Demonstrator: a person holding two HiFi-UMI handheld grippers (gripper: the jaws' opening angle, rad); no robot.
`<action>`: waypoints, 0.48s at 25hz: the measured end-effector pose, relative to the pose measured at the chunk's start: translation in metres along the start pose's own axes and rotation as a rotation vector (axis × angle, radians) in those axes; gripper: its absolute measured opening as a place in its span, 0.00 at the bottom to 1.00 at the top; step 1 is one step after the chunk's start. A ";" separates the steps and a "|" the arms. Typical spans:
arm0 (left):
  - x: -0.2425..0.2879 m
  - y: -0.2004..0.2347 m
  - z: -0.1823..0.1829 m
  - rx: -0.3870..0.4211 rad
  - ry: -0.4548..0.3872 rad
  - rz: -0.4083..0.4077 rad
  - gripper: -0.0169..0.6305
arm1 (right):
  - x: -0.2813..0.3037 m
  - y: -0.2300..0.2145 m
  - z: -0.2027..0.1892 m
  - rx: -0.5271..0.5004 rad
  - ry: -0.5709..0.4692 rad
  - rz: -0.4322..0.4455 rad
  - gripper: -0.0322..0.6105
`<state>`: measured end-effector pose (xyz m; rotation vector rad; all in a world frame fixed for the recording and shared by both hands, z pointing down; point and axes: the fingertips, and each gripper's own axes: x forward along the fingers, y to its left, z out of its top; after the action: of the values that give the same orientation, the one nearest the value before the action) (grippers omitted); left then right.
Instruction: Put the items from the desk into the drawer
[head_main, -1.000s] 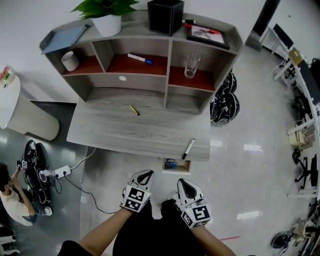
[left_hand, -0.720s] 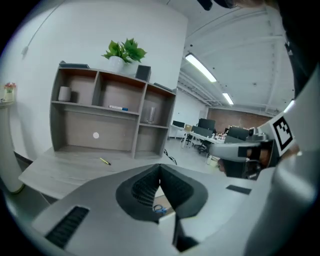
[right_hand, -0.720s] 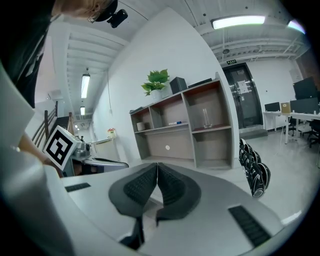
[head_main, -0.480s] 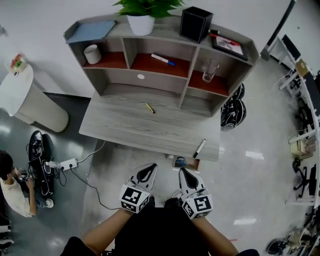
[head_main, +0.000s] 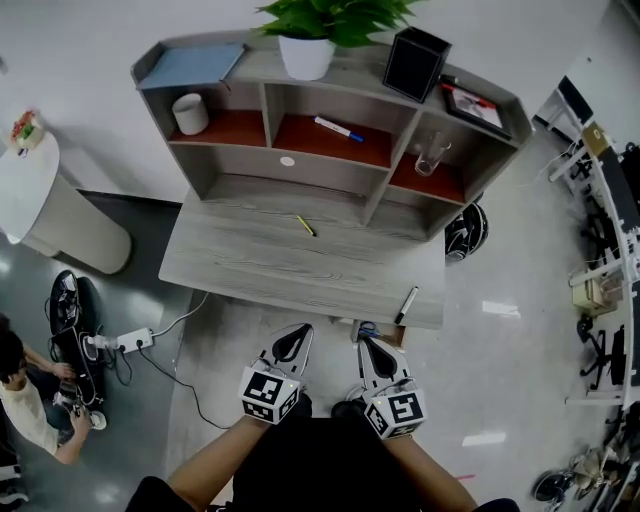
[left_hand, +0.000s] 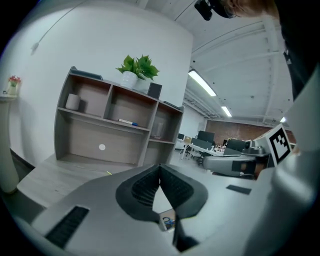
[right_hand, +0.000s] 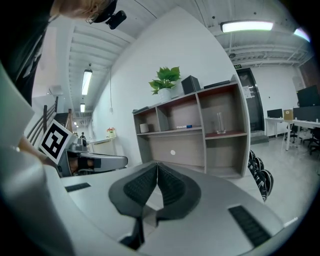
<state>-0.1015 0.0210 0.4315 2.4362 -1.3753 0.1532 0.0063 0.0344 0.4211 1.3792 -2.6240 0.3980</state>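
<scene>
Now I see the grey desk, and the drawer shows a little under its front edge. My left gripper and right gripper hover before the desk, jaws closed together, holding nothing. The black marker lies at the desk's front right edge, the yellow pen further back.

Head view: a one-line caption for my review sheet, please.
Shut, empty left hand-held gripper and right hand-held gripper before a desk with a yellow pen and black marker, drawer open below.
</scene>
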 end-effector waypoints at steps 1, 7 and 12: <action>0.000 0.006 0.000 -0.005 0.000 -0.007 0.05 | 0.004 0.001 0.001 0.002 0.002 -0.010 0.08; -0.003 0.038 -0.004 -0.022 0.010 -0.050 0.05 | 0.028 0.007 0.001 0.007 0.012 -0.063 0.08; -0.001 0.043 -0.009 -0.012 0.024 -0.074 0.05 | 0.030 -0.014 -0.007 0.024 0.037 -0.149 0.08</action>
<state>-0.1381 0.0045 0.4502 2.4628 -1.2706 0.1549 0.0005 0.0053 0.4376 1.5471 -2.4743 0.4322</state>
